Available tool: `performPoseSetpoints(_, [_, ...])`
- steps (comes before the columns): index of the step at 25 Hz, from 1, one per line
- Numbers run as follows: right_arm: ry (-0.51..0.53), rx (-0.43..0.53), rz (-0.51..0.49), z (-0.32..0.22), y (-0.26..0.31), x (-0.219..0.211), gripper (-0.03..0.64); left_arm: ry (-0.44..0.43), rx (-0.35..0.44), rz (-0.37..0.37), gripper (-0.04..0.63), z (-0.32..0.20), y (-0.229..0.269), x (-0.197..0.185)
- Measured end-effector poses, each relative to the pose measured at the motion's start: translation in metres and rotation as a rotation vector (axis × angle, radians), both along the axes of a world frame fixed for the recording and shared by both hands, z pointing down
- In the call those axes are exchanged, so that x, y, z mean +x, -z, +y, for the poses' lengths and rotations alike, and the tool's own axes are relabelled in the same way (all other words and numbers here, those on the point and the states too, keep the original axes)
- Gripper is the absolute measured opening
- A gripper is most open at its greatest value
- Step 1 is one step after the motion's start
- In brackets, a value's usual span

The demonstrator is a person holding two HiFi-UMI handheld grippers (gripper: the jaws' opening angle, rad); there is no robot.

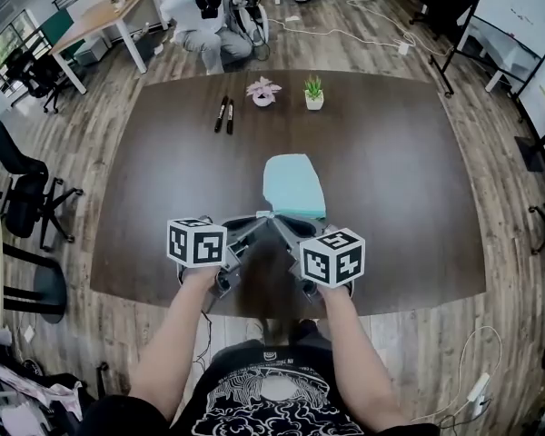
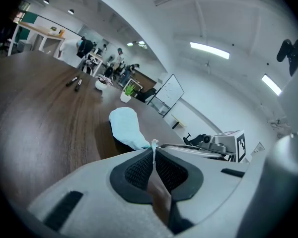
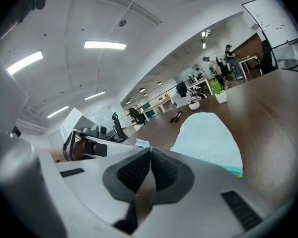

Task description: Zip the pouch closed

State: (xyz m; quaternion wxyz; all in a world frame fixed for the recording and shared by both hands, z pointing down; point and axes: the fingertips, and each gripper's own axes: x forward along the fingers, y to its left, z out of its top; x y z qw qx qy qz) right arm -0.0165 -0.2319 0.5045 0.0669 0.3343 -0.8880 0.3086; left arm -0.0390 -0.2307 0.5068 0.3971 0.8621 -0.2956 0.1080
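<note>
At the near edge of the bench (image 1: 391, 171) the two grippers are brought tip to tip. The jaws of the left gripper (image 2: 153, 150) are closed on a thin pale sliver at the near end of the pouch (image 2: 125, 125). The jaws of the right gripper (image 3: 150, 151) are pressed together too. Nothing can be made out between them, so whether a zip pull is pinched cannot be told.

The pouch (image 1: 293, 184), pale teal, is laid flat on the bench just beyond the jaws, with its near end at their tips and its rounded end pointed away. The zip itself is shown in no view. With both grippers at one end, the run of the slider is judged not yet made, though a zip already drawn shut cannot be ruled out.

Further off, two pens (image 1: 224, 114) and a small plant (image 1: 314, 94) are set near the far edge.
</note>
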Motion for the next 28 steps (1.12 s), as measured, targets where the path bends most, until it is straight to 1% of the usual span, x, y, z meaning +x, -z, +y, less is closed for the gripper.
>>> performPoseSetpoints(6, [0.003,-0.005,0.013,0.001,-0.002,0.0,0.002,-0.005,-0.005,0.002,0.023,0.002,-0.001,-0.002])
performPoseSetpoints(14, [-0.013,-0.012,0.025,-0.003,-0.006,0.001,0.002,0.027,-0.013,0.02,0.023,-0.001,0.001,-0.008])
performPoseSetpoints(28, [-0.014,0.0,0.061,-0.003,-0.009,0.001,0.002,0.057,-0.004,0.022,0.023,-0.002,-0.001,-0.013])
